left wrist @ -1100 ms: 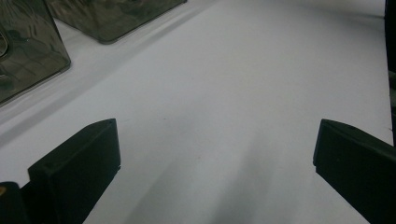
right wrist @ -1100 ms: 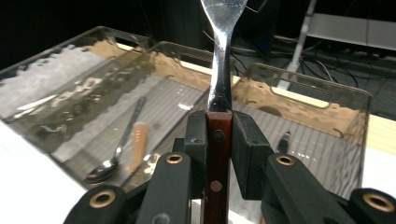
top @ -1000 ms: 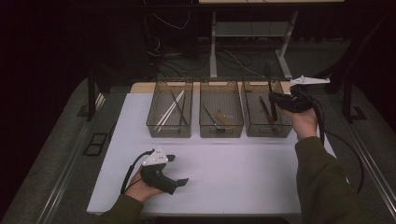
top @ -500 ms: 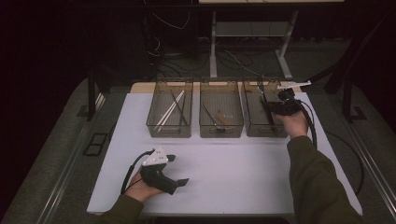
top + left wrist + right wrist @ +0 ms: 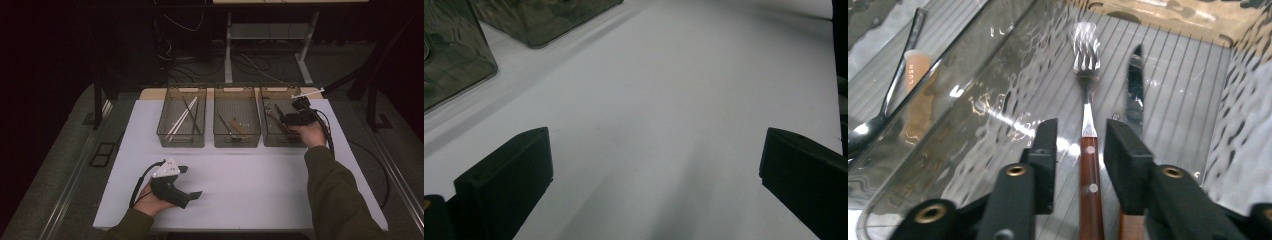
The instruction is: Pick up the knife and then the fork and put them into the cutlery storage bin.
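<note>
My right gripper [image 5: 1080,132] is lowered into the right clear bin [image 5: 280,91]. Its jaws stand narrowly open on either side of the brown handle of a fork [image 5: 1087,55] that lies flat on the bin floor, with a small gap showing on each side. A knife [image 5: 1134,85] lies just right of the fork. In the high view the right gripper [image 5: 289,119] sits over the bin's right half. My left gripper [image 5: 191,182] rests on the white table near the front left, jaws wide open with nothing between them [image 5: 654,150].
Three clear bins stand in a row at the back of the white table [image 5: 250,175]. The left bin [image 5: 184,90] holds long thin sticks; the middle bin [image 5: 236,90] holds a spoon [image 5: 898,85] and a wooden-handled piece. Cables trail from both grippers.
The right gripper has come down from above the right bin's far edge into the bin, around the fork's handle. The left gripper has stayed put.
</note>
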A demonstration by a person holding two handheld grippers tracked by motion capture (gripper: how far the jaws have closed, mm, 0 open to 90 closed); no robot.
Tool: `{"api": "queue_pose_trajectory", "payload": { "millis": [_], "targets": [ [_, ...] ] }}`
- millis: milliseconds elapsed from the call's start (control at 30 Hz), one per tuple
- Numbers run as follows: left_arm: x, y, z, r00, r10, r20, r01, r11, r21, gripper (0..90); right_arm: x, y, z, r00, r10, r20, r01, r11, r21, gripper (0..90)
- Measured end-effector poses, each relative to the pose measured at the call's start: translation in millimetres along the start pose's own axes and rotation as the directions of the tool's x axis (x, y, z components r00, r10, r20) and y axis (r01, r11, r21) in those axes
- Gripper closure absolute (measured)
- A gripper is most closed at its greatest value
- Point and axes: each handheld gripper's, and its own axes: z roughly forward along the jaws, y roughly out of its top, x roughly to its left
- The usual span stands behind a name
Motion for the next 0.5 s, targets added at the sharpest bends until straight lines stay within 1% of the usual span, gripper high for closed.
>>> {"api": "queue_pose_trajectory", "payload": {
  "millis": [133,167,200,267,400,467,500],
  "targets": [
    [0.1,0.0,0.0,1.0000,0.002,-0.001,-0.002,1.0000,0.000,0.0,-2.6,0.3,-4.6,0.9994,0.022,-0.028,-0.023,0.999,-0.028,51.2],
    [0.2,0.0,-0.1,1.0000,0.002,0.000,-0.002,1.0000,0.000,0.0,-3.5,0.1,-6.4,0.9989,0.027,-0.037,-0.029,0.999,-0.044,48.0],
    [0.7,0.0,-0.3,1.0000,0.004,0.001,-0.004,1.0000,-0.001,0.0,-4.1,0.0,-8.2,0.9978,0.034,-0.056,-0.037,0.998,-0.052,45.1],
    [1.7,0.2,-0.5,1.0000,0.008,0.001,-0.008,1.0000,0.000,0.0,-3.8,-0.1,-11.3,0.9960,0.045,-0.077,-0.050,0.996,-0.069,40.3],
    [2.5,0.3,-0.2,1.0000,0.008,0.003,-0.008,1.0000,0.002,0.0,2.6,-1.4,-16.9,0.9964,0.024,-0.081,-0.032,0.994,-0.103,29.5],
    [3.4,0.1,-0.6,1.0000,0.009,0.002,-0.009,1.0000,0.004,0.0,4.8,-3.0,-20.4,0.9964,0.000,-0.085,-0.011,0.992,-0.127,27.1],
    [3.8,-0.1,-0.6,1.0000,0.005,0.001,-0.005,1.0000,0.002,0.0,5.7,-4.1,-22.7,0.9950,-0.001,-0.100,-0.012,0.991,-0.133,25.5]
  ]
}}
